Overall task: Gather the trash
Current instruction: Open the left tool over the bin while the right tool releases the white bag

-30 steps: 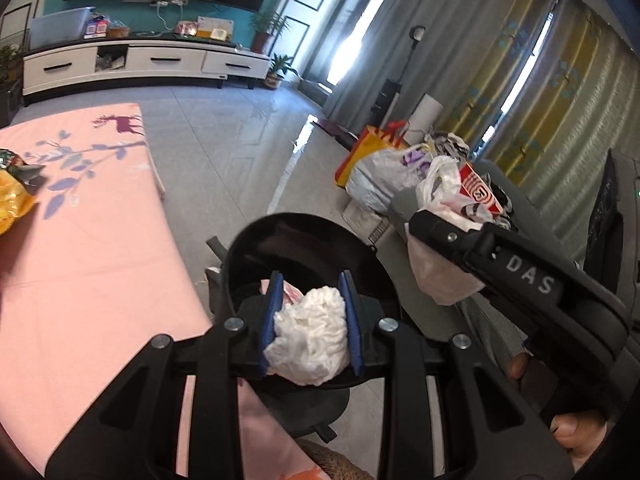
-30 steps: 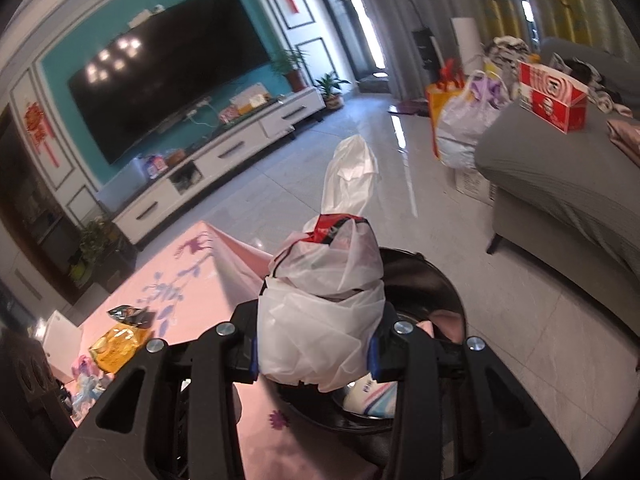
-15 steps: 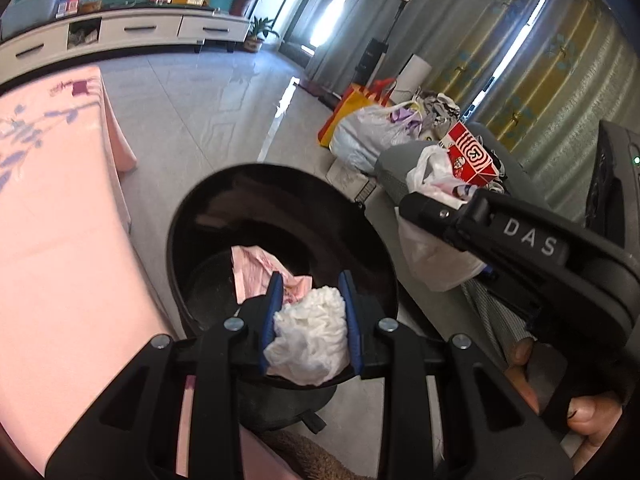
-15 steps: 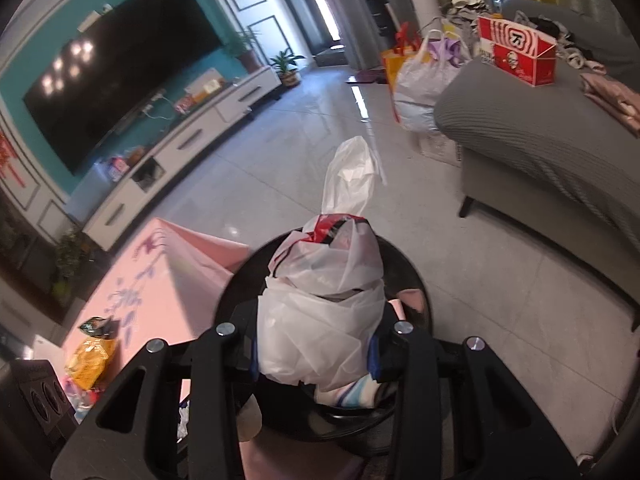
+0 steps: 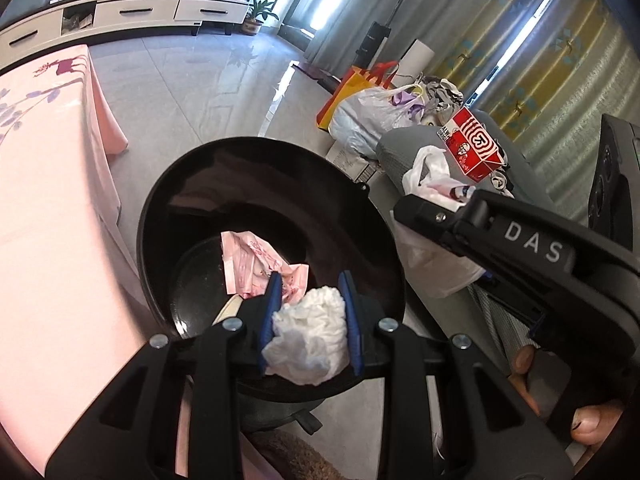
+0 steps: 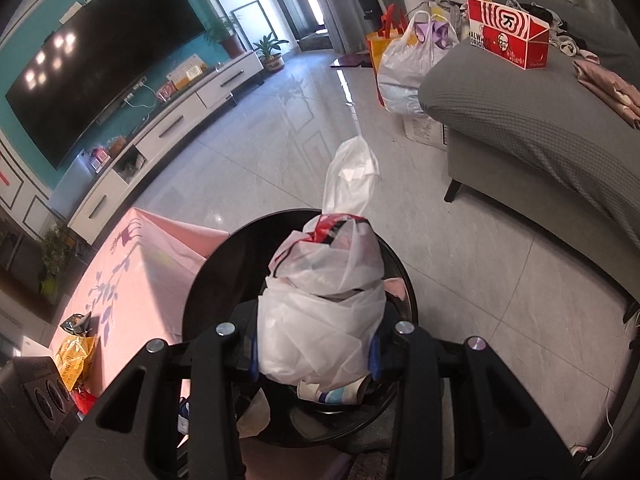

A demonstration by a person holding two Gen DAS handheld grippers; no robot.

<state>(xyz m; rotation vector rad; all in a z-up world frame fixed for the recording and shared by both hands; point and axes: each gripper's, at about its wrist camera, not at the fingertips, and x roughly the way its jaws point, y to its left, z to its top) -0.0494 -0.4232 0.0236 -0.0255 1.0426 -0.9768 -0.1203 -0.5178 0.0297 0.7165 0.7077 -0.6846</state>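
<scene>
Left wrist view, lower centre: left gripper (image 5: pixel 310 318) clamps crumpled white tissue wad (image 5: pixel 308 338) over round black plastic bin (image 5: pixel 168 216); right gripper (image 6: pixel 314 350) pinches knotted white plastic bag (image 6: pixel 324 320).

Glossy black plastic bin (image 5: pixel 360 216); crumpled soft paper tissue (image 5: pixel 308 336).

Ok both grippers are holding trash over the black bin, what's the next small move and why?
Probably open the left gripper: its crumpled tissue already hangs over the black bin, above the pink wrapper. The right gripper, clamping the plastic bag, can release after.
</scene>
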